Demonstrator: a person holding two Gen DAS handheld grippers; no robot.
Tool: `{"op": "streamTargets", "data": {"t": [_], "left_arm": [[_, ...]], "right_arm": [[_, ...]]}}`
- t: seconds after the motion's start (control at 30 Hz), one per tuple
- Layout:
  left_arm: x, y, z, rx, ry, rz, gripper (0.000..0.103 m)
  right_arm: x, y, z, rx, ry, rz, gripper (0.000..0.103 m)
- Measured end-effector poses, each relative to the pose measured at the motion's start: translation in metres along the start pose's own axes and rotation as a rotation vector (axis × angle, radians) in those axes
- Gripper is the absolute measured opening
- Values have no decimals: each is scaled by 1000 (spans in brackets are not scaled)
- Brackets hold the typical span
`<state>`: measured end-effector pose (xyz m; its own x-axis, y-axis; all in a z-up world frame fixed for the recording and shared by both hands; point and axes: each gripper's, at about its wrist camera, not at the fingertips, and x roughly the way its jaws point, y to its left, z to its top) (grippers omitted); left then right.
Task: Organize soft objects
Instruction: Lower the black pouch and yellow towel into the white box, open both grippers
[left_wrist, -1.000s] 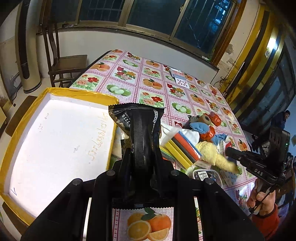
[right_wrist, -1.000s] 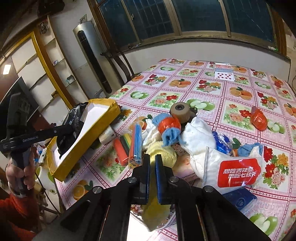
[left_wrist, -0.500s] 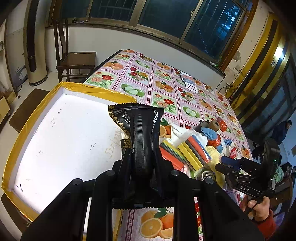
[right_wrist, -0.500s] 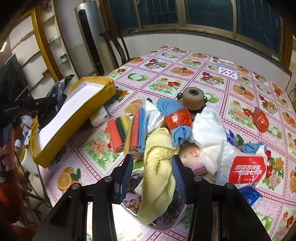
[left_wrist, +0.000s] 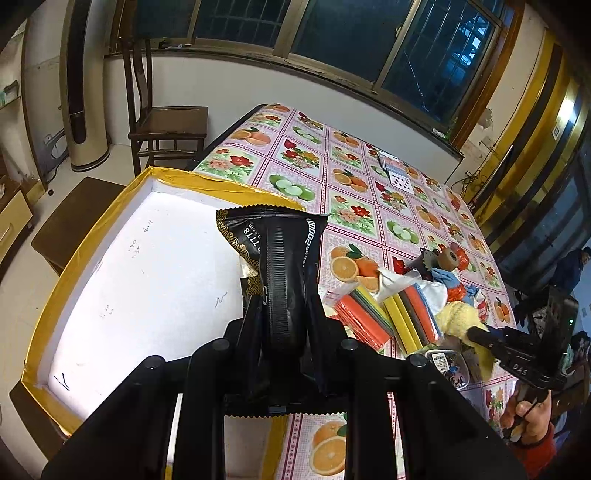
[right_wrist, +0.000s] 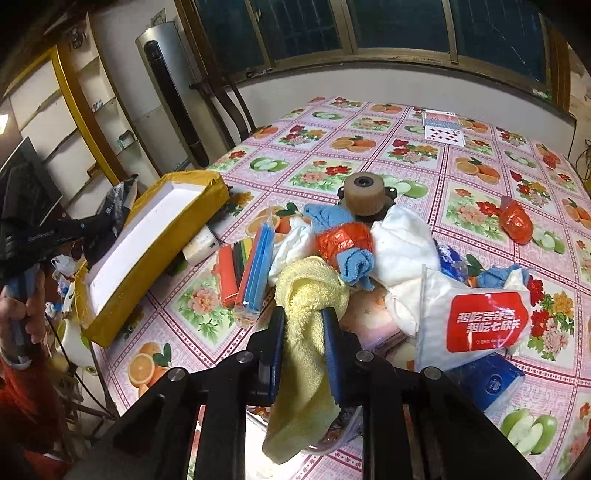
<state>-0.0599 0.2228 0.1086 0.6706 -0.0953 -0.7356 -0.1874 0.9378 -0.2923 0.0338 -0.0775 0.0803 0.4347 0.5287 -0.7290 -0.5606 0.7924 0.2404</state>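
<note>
Left hand-held gripper (left_wrist: 284, 317) pinches a black packet (left_wrist: 275, 254) above the box (left_wrist: 110, 280); right hand-held gripper (right_wrist: 303, 332) squeezes the yellow towel (right_wrist: 310, 295); its dangling tail could snag the pile, dragging things along.

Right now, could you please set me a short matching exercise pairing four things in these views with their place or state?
Things:
1. black packet
2. yellow towel
3. yellow-edged box
4. playing cards

Places or states:
A. far end of the table
B. between the right gripper's fingers
C. clamped in the left gripper
D. white inside, holding nothing visible

Pairs: 1-C, 2-B, 3-D, 4-A
</note>
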Motion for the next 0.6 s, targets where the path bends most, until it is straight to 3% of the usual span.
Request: {"op": "streamTargets", "data": {"t": [0.17,0.33,0.6], "left_arm": [[1,14,5,-16,1,34,20],[1,26,10,-15,0,76,21],[22,51,26,-36,27,131,21]], "right_arm": [[-36,-1,10,22,-65,21,20],[-59,23,35,-18,-141,52,19],[-28,103,105,-126,-168,134,18]]}}
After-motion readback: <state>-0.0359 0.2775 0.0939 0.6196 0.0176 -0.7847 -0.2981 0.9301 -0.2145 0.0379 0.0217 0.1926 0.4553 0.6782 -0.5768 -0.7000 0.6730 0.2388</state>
